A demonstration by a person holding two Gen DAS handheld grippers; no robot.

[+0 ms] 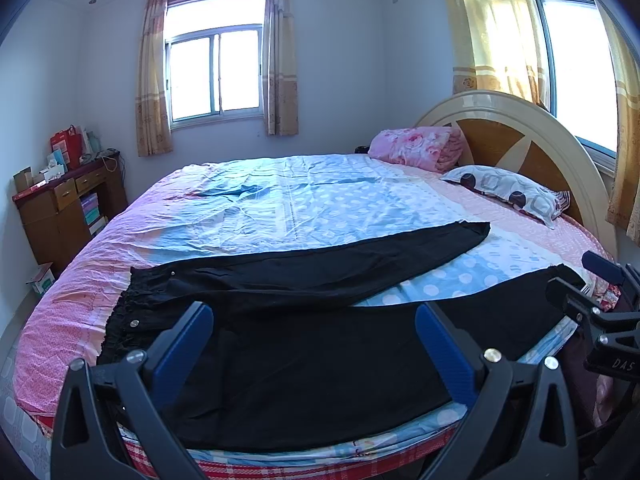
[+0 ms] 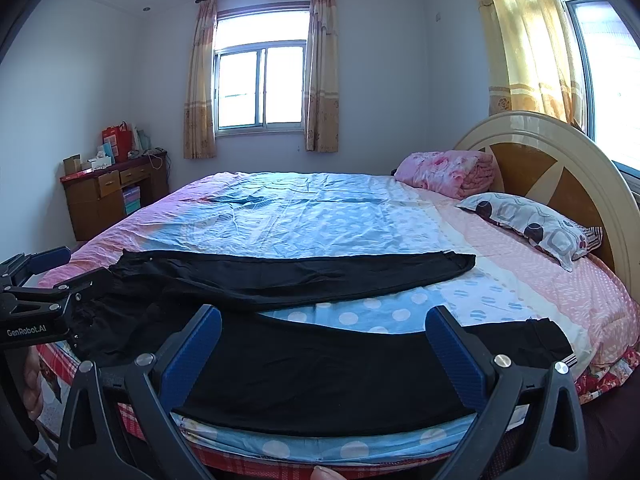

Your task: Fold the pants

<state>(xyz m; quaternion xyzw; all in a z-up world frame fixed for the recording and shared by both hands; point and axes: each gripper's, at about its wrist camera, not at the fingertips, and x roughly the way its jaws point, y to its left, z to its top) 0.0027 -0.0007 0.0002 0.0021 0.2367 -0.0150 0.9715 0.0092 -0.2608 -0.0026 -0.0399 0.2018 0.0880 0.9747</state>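
Black pants (image 1: 304, 344) lie flat on the bed, waistband at the left, the two legs spread apart in a V toward the right; they also show in the right wrist view (image 2: 320, 372). My left gripper (image 1: 314, 316) is open and empty, held above the near leg close to the waist. My right gripper (image 2: 323, 320) is open and empty above the near leg, further toward the cuff. The right gripper also shows at the right edge of the left wrist view (image 1: 592, 304). The left gripper also shows at the left edge of the right wrist view (image 2: 44, 280).
The bed (image 1: 248, 208) has a pink and blue dotted cover. A folded pink blanket (image 1: 420, 148) and a patterned pillow (image 1: 508, 192) lie by the rounded headboard (image 1: 520, 132). A wooden desk (image 1: 68, 208) with boxes stands at the far left wall.
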